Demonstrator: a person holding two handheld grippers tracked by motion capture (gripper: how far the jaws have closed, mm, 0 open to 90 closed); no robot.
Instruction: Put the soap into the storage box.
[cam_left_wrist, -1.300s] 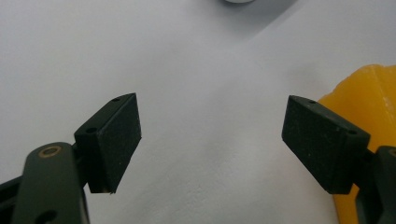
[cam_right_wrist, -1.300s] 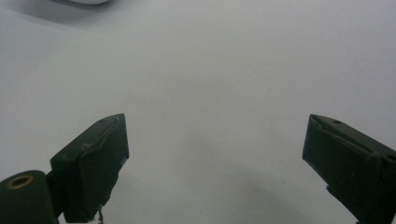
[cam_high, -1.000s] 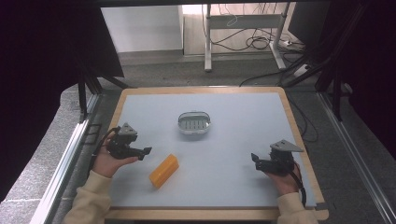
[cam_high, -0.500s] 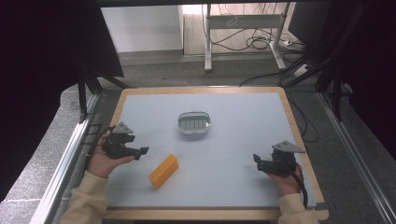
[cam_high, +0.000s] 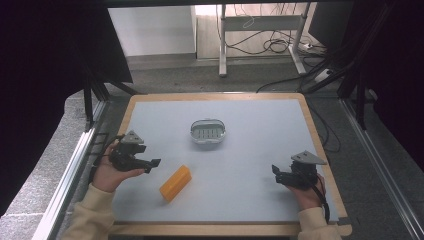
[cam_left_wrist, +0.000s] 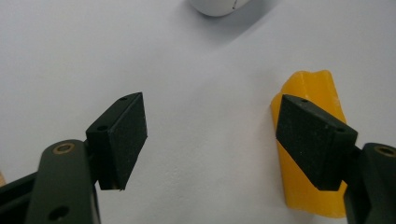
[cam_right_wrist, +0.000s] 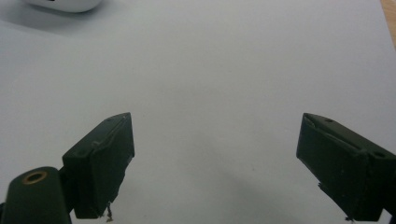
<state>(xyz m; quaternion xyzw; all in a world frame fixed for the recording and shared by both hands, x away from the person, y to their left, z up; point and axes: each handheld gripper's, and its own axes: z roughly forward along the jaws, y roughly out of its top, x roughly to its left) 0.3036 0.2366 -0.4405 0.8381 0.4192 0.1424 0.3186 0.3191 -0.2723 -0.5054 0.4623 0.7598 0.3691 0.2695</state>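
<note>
Soap dish (cam_high: 207, 132) sits empty mid-table, orange bar (cam_high: 175, 183) lying outside it; both tools gape.

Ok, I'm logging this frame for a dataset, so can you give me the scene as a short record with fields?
surface: grey table with a wooden rim
yellow block: lies flat on the table, near the left hand-held gripper
dish: small oval dish, ridged inside, near the table's middle, apart from the block
left hand-held gripper: open, jaws empty, beside the yellow block, not around it
right hand-held gripper: open, jaws empty, over bare table near the right edge
contact: neither hand-held gripper holds anything
</note>
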